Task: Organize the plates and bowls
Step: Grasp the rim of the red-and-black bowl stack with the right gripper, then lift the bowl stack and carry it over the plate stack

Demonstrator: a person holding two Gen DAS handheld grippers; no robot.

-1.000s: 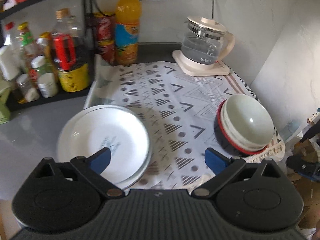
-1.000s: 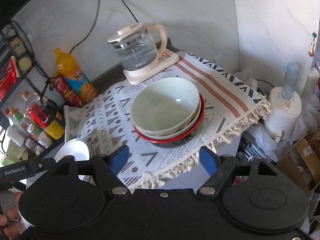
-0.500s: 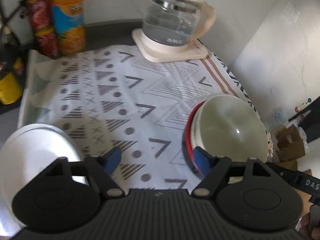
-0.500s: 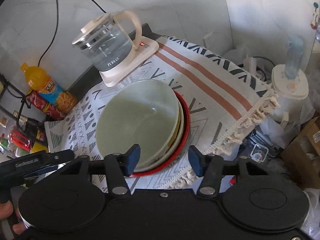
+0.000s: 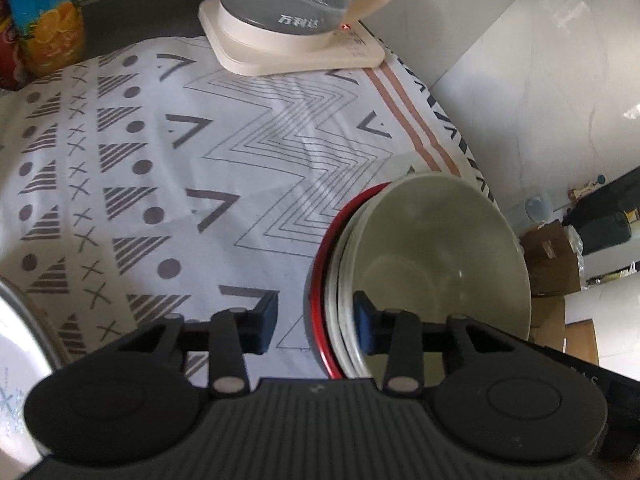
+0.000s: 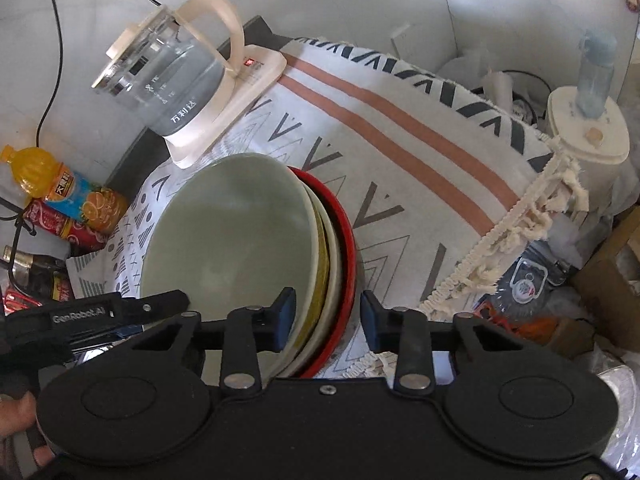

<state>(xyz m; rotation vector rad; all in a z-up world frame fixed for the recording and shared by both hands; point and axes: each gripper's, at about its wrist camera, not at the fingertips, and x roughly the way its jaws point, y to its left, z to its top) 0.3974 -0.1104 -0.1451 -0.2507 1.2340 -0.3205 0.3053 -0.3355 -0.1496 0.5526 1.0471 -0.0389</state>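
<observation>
Bowls (image 6: 236,232) sit nested in one stack on the patterned cloth (image 5: 168,168) that covers the desk: a pale green one on top, a cream and a yellowish one under it, a red-rimmed one at the bottom. The stack lies between the two grippers, each straddling an opposite side of its rim.

In the left wrist view the left gripper (image 5: 316,316) has one blue pad outside the red rim and the other inside the green bowl; a gap shows on the outer side. In the right wrist view the right gripper (image 6: 328,320) stands likewise, one pad inside the green bowl, the other outside the red rim, with cloth visible in the gap. Both sets of jaws have just been closing and now stand narrow around the stacked rims, not yet pressing on them as far as the views show.

Beyond the jaws stands a glass kettle (image 6: 160,76) on its cream base, a red light lit. An orange drink bottle (image 6: 60,188) and a red can (image 6: 60,228) lie far to the left of the right jaws. A white plate (image 5: 16,360) edges in at the lower left of the left jaws. Off the cloth's fringed edge, right of the right jaws, is a cream appliance (image 6: 588,124).
</observation>
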